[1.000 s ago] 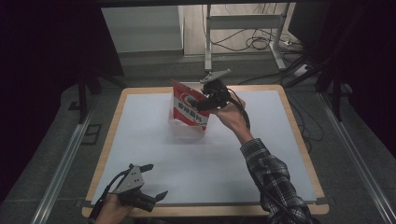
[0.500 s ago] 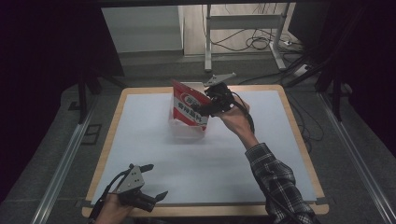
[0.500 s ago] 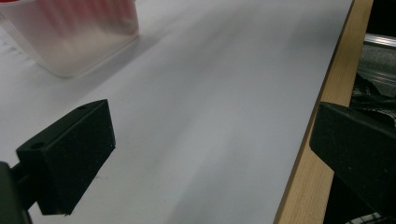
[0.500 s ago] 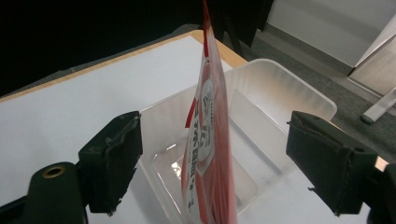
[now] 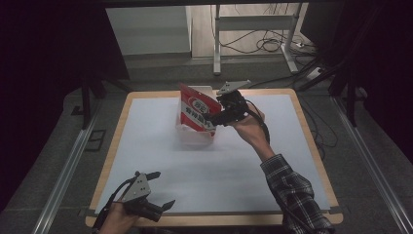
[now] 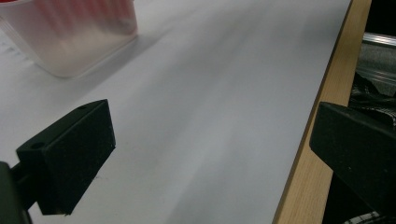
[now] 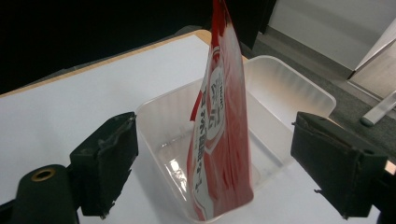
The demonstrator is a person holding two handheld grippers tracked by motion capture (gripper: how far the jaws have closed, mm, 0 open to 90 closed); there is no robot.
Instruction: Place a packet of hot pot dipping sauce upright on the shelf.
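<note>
The right gripper (image 7: pixel 212 168), jaws just opened, has released the red-and-white foil snack pouch (image 7: pixel 219 135), now standing upright in the clear plastic tub (image 7: pixel 289 86) near the worktop's (image 5: pixel 146 146) far edge. Placement looks complete. The left gripper (image 5: pixel 155 194) rests open and empty at the near left corner.

Right gripper (image 7: pixel 212 163) jaws have just been opening — they now stand wide on either side of the red pouch (image 7: pixel 219 135), pads clear of it. Pouch is between them but not pinched; it stands on edge in the clear plastic tub (image 7: pixel 289 93) on its own. Right hand (image 5: pixel 248 124) has edged slightly back from the pouch — small shift.
</note>
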